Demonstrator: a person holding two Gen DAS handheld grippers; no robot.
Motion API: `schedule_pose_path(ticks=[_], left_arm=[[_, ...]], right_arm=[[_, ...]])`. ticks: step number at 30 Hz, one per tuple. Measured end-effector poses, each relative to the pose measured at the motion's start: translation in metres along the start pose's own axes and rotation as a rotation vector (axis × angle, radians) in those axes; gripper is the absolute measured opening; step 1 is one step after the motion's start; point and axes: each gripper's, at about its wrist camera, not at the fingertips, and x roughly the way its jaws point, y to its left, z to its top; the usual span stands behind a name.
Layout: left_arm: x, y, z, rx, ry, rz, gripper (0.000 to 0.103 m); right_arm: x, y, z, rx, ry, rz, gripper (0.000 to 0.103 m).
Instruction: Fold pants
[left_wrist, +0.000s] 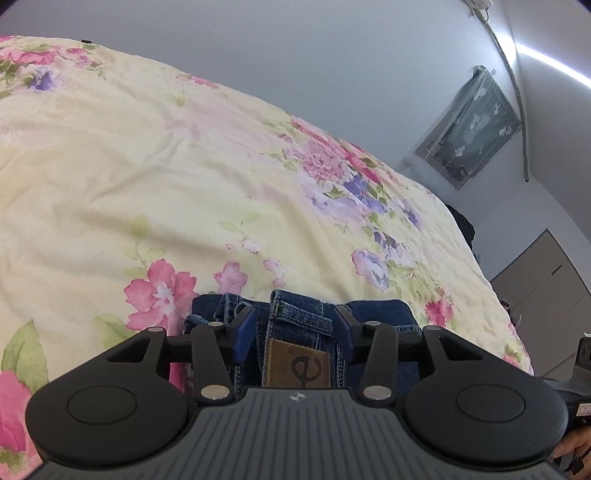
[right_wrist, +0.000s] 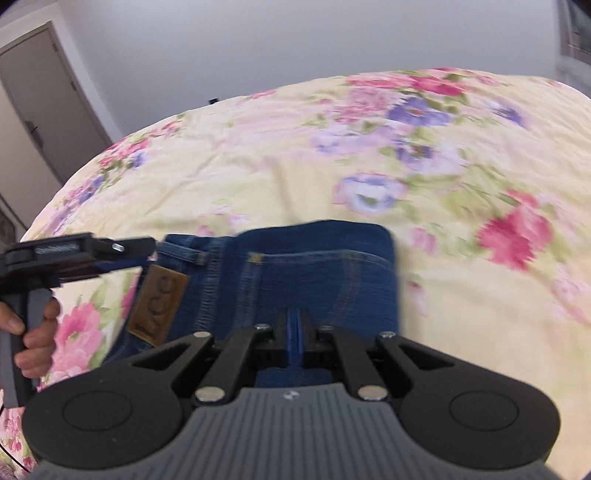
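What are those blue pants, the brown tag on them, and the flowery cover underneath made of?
The pants look like denim: dark blue, matte, with lighter contrast stitching and thick seams. The tag appears to be leather or an imitation, brown and stamped with a mark. The flowery cover seems a soft printed cotton-like fabric, faintly creased; its exact fibre cannot be told.

- Right wrist view: floral bedspread (right_wrist: 461, 155) motion-blurred.
- Jeans (left_wrist: 295, 325), left wrist view: lower part hidden behind the left hand-held gripper (left_wrist: 295, 325).
- Leather patch (right_wrist: 157, 306) lettering: illegible.
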Motion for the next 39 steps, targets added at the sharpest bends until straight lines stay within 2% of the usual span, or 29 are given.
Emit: schedule_pose_path(ticks=[3,6,9,12,14,16,20,23,28,31,35,39], left_arm=[[0.011,-0.007,-0.006,0.022,0.060,0.060,0.048],[0.020,-0.008,-0.017,0.040,0.078,0.121,0.042],[0.023,-0.012,-0.024,0.088,0.076,0.160,0.039],[0.027,-0.013,-0.028,0.130,0.083,0.180,0.039],[0.031,-0.007,-0.031,0.116,0.097,0.180,0.038],[0.032,-0.007,-0.033,0.121,0.098,0.192,0.036],[0.022,-0.020,-0.032,0.137,0.104,0.238,0.034],[0.003,-0.028,-0.035,0.161,0.106,0.246,0.032],[-0.042,-0.048,-0.057,0.259,0.110,0.197,0.032],[-0.059,-0.055,-0.074,0.291,0.138,0.173,0.028],[-0.064,-0.053,-0.097,0.345,0.186,0.211,0.024],[-0.052,-0.033,-0.106,0.291,0.244,0.247,0.023]], right_arm=[[-0.006,-0.022,-0.008,0.056,-0.008,-0.013,0.000],[-0.012,-0.033,-0.018,0.102,-0.014,0.024,0.000],[-0.021,-0.026,-0.032,0.061,-0.025,0.036,0.000],[-0.032,-0.017,-0.050,-0.001,-0.046,0.013,0.000],[-0.029,-0.019,-0.062,-0.019,-0.031,-0.012,0.000],[-0.015,-0.027,-0.074,-0.007,0.020,-0.045,0.000],[-0.014,-0.036,-0.079,0.054,0.057,-0.039,0.000],[-0.031,-0.031,-0.079,0.064,0.038,-0.038,0.000],[-0.061,-0.021,-0.094,0.053,0.001,-0.023,0.001],[-0.065,-0.015,-0.109,0.034,0.018,-0.047,0.002],[-0.059,-0.023,-0.128,0.105,0.048,-0.043,0.001],[-0.049,-0.028,-0.138,0.127,0.048,-0.043,0.000]])
